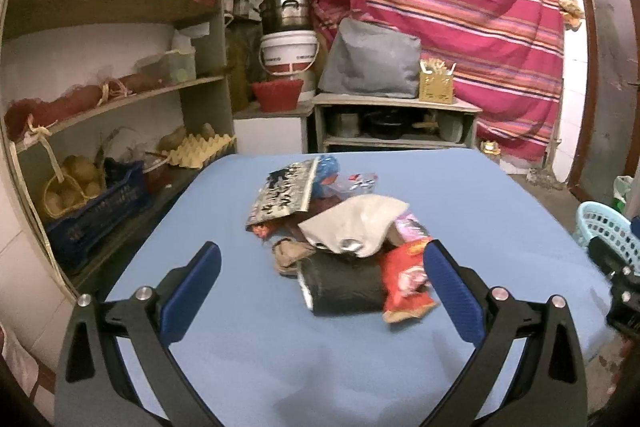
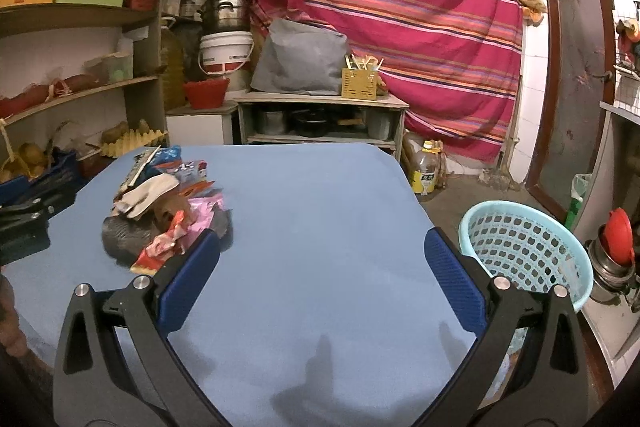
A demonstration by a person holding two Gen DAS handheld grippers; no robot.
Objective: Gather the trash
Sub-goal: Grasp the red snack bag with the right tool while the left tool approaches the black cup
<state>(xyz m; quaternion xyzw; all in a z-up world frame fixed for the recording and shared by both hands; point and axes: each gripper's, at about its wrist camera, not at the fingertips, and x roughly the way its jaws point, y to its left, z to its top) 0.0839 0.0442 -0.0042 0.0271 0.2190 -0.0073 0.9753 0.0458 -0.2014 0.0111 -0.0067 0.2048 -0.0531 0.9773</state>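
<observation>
Your wide-open, empty left gripper (image 1: 320,267) faces the heap of crumpled wrappers (image 1: 344,231) just ahead, nearer than your equally open right gripper (image 2: 320,259), which has the heap off to its left.

We are seeing glossy crinkled wrappers (image 1: 404,275) lying on matt blue cloth (image 1: 280,347), beside a perforated plastic basket (image 2: 528,251).

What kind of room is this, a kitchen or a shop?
Most likely a home pantry or storeroom beside a kitchen: shelves hold food boxes, a basket of potatoes and an egg tray, with a steel pot stacked nearby.
</observation>
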